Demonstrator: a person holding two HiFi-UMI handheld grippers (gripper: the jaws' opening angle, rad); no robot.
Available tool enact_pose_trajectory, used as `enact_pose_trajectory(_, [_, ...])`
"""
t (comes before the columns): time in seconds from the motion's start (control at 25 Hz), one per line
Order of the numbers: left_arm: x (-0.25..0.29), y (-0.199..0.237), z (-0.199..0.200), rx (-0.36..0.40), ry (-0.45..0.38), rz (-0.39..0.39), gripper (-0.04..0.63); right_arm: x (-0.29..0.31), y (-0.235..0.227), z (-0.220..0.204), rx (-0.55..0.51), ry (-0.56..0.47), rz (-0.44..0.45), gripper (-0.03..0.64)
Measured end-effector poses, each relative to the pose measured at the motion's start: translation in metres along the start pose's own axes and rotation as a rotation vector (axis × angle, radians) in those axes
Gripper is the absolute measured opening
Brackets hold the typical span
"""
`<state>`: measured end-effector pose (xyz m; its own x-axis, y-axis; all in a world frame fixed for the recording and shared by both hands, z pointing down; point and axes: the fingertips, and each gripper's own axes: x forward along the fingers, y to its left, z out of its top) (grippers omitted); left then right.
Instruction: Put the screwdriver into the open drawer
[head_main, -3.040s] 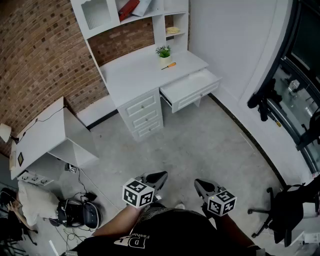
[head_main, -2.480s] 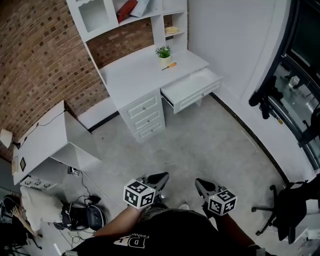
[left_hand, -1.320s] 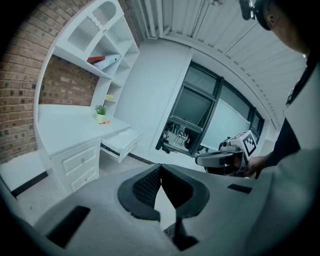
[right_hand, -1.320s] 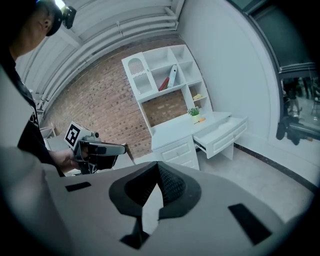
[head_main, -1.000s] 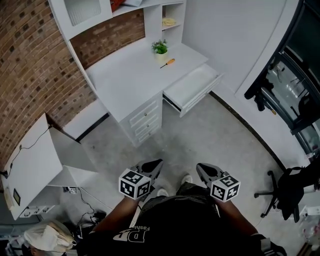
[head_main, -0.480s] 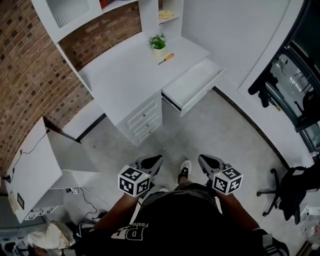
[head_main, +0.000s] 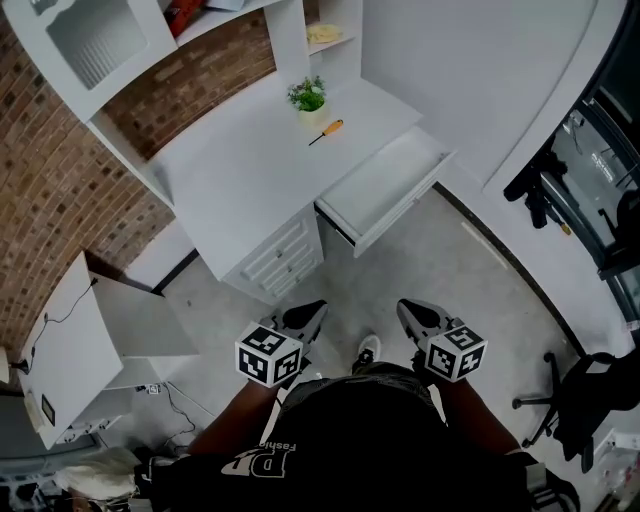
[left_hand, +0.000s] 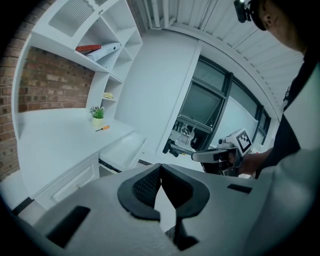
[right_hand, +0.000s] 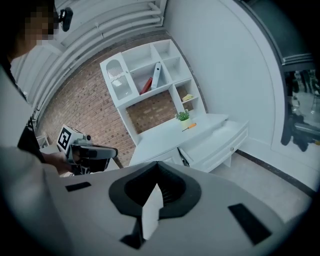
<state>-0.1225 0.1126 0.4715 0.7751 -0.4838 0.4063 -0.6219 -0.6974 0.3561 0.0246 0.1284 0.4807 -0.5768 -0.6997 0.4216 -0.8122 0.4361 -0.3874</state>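
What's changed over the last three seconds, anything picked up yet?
The person has walked closer to the desk, which now looms larger in the head view. Nothing was taken hold of: the left hand-held gripper and right hand-held gripper stay shut and empty. The screwdriver still lies by the plant; the drawer stays open.

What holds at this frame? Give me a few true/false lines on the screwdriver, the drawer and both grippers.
1. The orange-handled screwdriver lies on the desk top beside the potted plant. True.
2. The screwdriver lies inside the drawer. False: the drawer is pulled open, but no tool shows in it.
3. The left gripper grips the screwdriver. False: its jaws are together on nothing, over the floor short of the desk.
4. The right gripper is shut and empty. True.
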Motion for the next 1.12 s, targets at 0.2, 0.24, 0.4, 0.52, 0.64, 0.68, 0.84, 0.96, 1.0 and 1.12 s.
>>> enact_pose_trajectory(0.2, [0.036, 0.011, 0.017, -0.008, 0.007, 0.037, 0.018, 0.017, -0.036, 0.021, -0.005, 0.004, 0.038, 0.003])
enact_pose_trajectory(0.24, [0.044, 0.012, 0.019, -0.007, 0.012, 0.041, 0.018, 0.019, -0.043, 0.024, -0.002, 0.003, 0.044, 0.003])
enact_pose_trajectory(0.4, [0.076, 0.009, 0.028, -0.015, 0.017, 0.046, 0.018, 0.023, -0.068, 0.032, -0.002, 0.002, 0.069, 0.004])
enact_pose_trajectory(0.52, [0.095, 0.001, 0.037, -0.017, 0.014, 0.043, 0.018, 0.026, -0.086, 0.039, -0.004, -0.002, 0.085, 0.003])
enact_pose_trajectory(0.64, [0.101, -0.001, 0.042, -0.003, 0.031, 0.048, 0.018, 0.027, -0.095, 0.044, 0.007, -0.01, 0.094, 0.004])
enact_pose_trajectory(0.68, [0.1, 0.0, 0.042, 0.002, 0.039, 0.054, 0.018, 0.027, -0.096, 0.046, 0.01, -0.012, 0.096, 0.003])
enact_pose_trajectory(0.84, [0.1, 0.017, 0.048, 0.022, 0.05, 0.091, 0.018, 0.033, -0.105, 0.049, 0.022, -0.02, 0.096, 0.004])
enact_pose_trajectory(0.96, [0.103, 0.03, 0.052, 0.02, 0.05, 0.097, 0.018, 0.037, -0.11, 0.048, 0.034, -0.018, 0.086, 0.004])
enact_pose_trajectory(1.0, [0.105, 0.034, 0.054, 0.021, 0.052, 0.094, 0.018, 0.038, -0.11, 0.049, 0.03, -0.017, 0.083, 0.005])
enact_pose_trajectory(1.12, [0.117, 0.045, 0.061, 0.019, 0.056, 0.07, 0.018, 0.043, -0.115, 0.054, 0.023, -0.01, 0.064, 0.003])
